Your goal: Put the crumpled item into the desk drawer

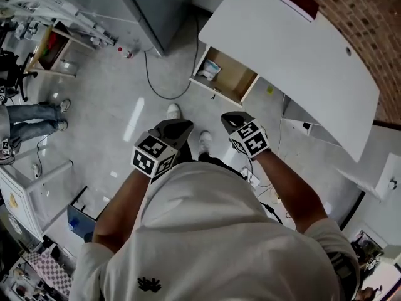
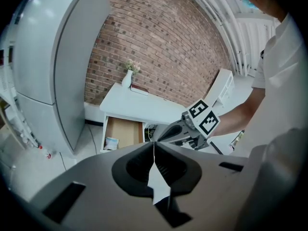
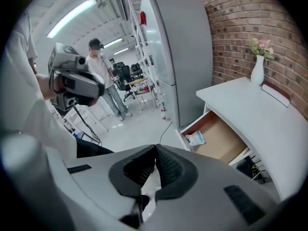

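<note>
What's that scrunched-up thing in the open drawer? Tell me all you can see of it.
The crumpled item is a small wad, white with pale blue patches, like soft paper or thin plastic; I cannot tell which. It lies loose on the wood-coloured floor of the open drawer, in a corner near its pulled-out front. Nothing else touches it.

The desk was white, its drawer tan inside, the crumpled item white and pale blue. The wall was red-brown brick, the floor pale grey. The left gripper and right gripper were dark grey, their cubes patterned in black-and-white squares.
</note>
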Tool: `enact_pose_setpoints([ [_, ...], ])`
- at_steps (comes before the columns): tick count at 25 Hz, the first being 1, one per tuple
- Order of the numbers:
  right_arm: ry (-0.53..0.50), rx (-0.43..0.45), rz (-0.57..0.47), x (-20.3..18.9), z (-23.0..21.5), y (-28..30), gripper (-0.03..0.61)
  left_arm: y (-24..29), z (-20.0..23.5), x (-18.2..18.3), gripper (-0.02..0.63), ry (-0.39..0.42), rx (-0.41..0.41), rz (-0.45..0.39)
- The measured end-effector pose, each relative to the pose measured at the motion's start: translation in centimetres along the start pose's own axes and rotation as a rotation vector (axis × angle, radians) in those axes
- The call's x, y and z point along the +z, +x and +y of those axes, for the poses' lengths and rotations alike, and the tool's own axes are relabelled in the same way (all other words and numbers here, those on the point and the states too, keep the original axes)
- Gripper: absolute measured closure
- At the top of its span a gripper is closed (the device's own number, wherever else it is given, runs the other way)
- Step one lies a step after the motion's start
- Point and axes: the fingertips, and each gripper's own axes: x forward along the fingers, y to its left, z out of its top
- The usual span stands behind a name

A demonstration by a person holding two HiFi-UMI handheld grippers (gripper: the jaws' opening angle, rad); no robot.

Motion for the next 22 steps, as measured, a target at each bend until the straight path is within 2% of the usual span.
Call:
enact_pose_setpoints([
  [10,-0.004,-0.007,-0.082,-2.6,4.7,-9.0,0.549,-2.1,-6.1,-0.6,0.589,0.015,0.043,-0.019],
  [17,0.003,-0.004,-0.131,-3.5,6.8,-11.9,0.549,-3.1,-8.8,-0.8,0.589,0.033,0.045,-0.038],
  [22,-0.018,0.012,-0.142,-3.8,8.3,-13.1,0.549,-3.4,-10.5,-1.7,0.589,0.045,0.032,-0.019],
])
